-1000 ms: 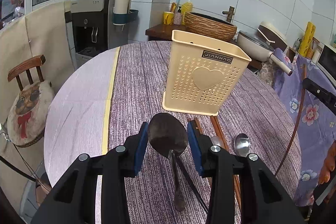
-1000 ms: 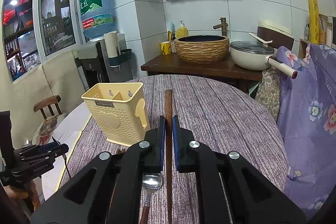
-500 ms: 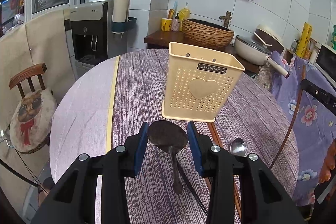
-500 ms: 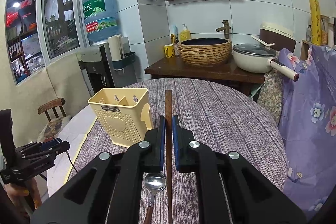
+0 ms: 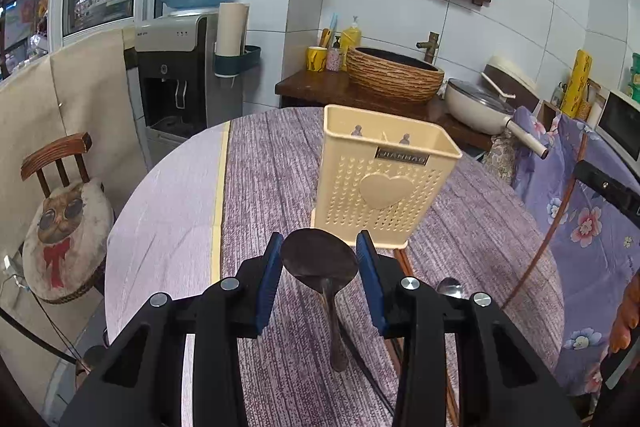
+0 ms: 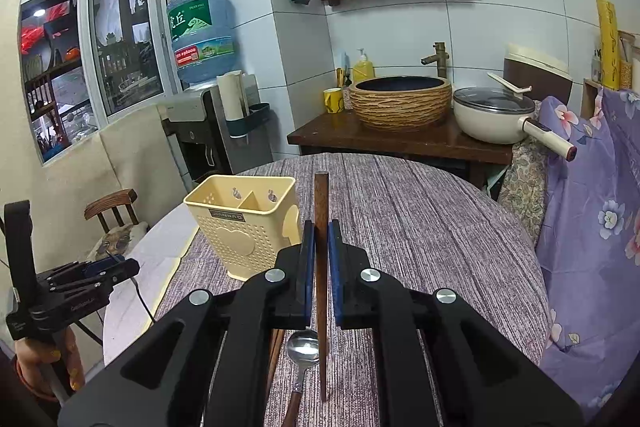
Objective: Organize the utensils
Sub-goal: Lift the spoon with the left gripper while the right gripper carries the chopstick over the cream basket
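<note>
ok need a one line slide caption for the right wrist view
Right gripper clamps a brown chopstick, with the cream utensil holder ahead and a spoon on the table below.

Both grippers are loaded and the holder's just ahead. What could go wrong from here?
The left gripper holds the dark spoon only by its bowl's edges, handle hanging; it may pivot or slip.
The right gripper pinches one long chopstick mid-length, so its tip may catch the holder rim.
The light holder might tip if bumped; a steel spoon lies near its base.
</note>
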